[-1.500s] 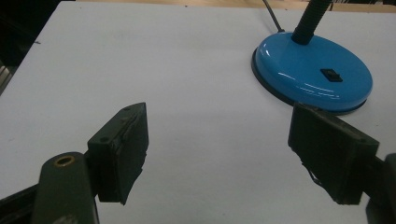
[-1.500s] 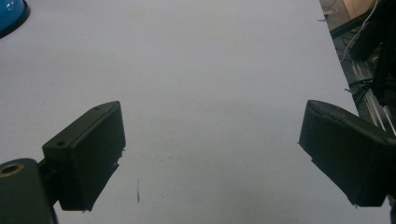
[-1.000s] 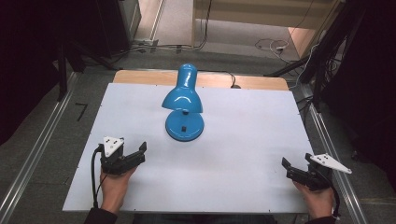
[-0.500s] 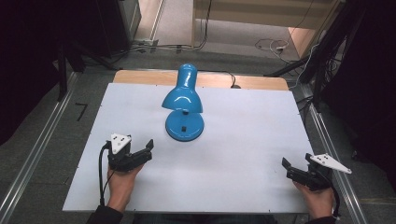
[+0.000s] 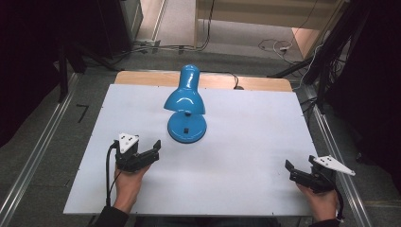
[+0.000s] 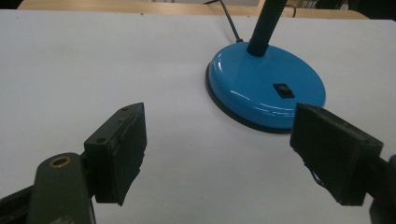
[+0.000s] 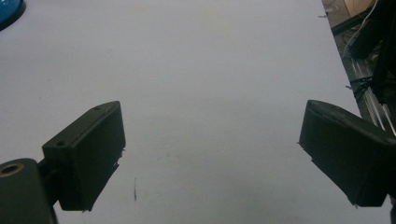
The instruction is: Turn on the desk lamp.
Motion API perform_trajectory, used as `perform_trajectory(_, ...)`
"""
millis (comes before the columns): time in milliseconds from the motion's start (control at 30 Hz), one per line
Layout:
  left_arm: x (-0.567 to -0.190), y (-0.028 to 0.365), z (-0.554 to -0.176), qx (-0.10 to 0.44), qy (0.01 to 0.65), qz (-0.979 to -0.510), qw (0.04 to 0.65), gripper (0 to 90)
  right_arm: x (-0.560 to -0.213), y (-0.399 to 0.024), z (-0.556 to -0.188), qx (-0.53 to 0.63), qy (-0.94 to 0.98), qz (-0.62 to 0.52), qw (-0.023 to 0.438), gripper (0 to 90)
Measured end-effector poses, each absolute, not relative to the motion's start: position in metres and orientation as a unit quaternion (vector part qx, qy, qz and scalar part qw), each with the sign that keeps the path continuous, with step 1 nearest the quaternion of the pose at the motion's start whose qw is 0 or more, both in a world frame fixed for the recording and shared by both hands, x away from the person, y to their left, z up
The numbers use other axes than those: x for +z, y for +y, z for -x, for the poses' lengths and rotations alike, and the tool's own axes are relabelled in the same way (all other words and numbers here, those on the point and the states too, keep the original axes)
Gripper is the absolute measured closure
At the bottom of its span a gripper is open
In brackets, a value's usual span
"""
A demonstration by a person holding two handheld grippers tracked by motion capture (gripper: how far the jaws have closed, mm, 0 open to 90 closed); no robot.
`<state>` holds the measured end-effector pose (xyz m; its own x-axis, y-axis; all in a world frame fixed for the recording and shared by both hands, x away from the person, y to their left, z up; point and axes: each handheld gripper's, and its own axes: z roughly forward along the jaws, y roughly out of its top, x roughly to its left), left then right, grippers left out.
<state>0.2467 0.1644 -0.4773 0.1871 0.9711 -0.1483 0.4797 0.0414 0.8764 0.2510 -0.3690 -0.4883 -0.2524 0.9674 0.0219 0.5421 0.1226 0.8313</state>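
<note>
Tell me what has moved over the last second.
The left gripper has slid forward and inward across the white table, toward the round base of the glossy blue desk lamp, open and holding nothing. The right gripper stays open near the right edge; the lamp hasn't moved.

The left gripper (image 6: 219,158) hung with jaws wide apart over the white table (image 6: 93,60). The blue lamp base (image 6: 266,88) sat just ahead of its right jaw, untouched.
</note>
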Motion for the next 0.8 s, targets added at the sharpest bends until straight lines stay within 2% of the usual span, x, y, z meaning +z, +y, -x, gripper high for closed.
perform_trajectory(800, -0.477, 0.154, -0.260, 0.275, 0.570, -0.636, 0.442, 19.2, -0.488, -0.370, -0.252, 0.382, 0.694, -0.542, 0.279, 5.8)
